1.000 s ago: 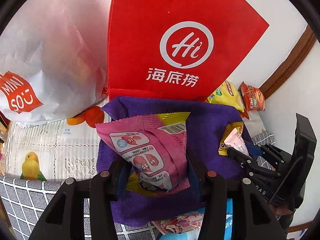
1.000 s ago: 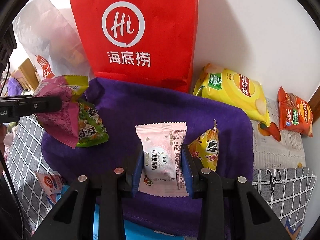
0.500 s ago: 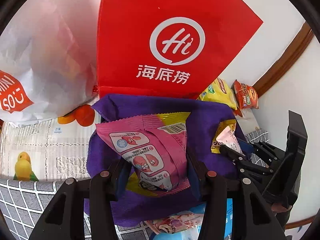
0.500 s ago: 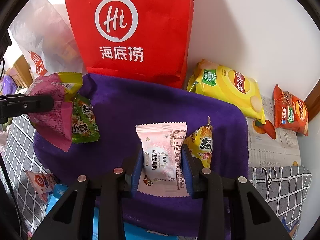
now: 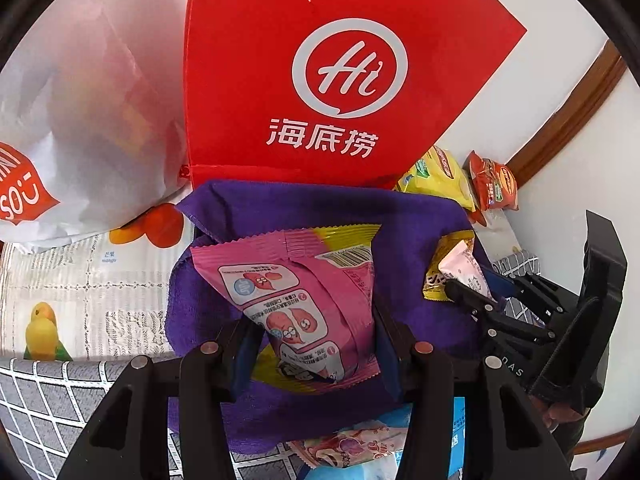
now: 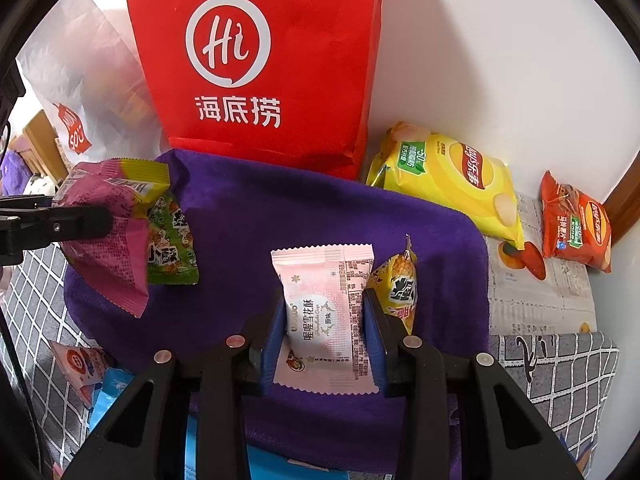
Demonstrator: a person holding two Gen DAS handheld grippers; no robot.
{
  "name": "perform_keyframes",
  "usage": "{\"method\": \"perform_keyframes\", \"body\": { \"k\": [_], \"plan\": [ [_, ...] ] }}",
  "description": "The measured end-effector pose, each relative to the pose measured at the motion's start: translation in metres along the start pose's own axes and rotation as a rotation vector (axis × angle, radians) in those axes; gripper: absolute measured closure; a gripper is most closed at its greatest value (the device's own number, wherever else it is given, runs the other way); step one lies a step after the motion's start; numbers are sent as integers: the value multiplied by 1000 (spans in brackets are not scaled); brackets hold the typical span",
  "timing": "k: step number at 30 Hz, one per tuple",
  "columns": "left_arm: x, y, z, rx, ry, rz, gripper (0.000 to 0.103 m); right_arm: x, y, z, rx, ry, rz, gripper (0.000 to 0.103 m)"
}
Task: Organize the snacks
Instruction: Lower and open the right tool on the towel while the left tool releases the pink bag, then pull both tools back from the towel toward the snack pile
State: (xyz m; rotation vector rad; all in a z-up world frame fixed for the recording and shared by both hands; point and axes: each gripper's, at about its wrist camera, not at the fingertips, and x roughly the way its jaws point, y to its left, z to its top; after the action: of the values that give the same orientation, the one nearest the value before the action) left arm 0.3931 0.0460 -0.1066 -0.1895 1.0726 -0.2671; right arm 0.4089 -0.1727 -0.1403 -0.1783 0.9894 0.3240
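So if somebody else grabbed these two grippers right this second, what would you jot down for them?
Left gripper: shut on a pink-and-yellow foil snack packet, held above the purple towel.
Right gripper: shut on a pale pink snowflake-pastry packet, also over the towel.
On the towel: a green snack packet and a small yellow packet.
Behind the towel: a red paper bag; right of it, a yellow chip bag and an orange chip bag.
Done: both packets gripped. Left: placing them; the destination is not evident.
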Motion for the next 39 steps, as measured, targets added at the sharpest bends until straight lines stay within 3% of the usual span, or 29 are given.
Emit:
{"method": "perform_keyframes", "body": {
  "k": [12,23,26,31,39],
  "plan": [
    [6,-4,-2,7,7,-2,54,-3,0,0,3,-12,-7,64],
    [6,-6,-2,1,3,-16,54,-22,-3,4,31,-79,5,55],
    [4,-9,-2,14,-4,-19,51,-26,-4,5,43,-90,7,54],
    [-11,-12,0,21,-63,-10,36,-29,-4,5,46,-98,4,54],
    [-28,-9,3,7,-86,-16,34,-44,0,8,53,-129,-8,54]
  ]
}}
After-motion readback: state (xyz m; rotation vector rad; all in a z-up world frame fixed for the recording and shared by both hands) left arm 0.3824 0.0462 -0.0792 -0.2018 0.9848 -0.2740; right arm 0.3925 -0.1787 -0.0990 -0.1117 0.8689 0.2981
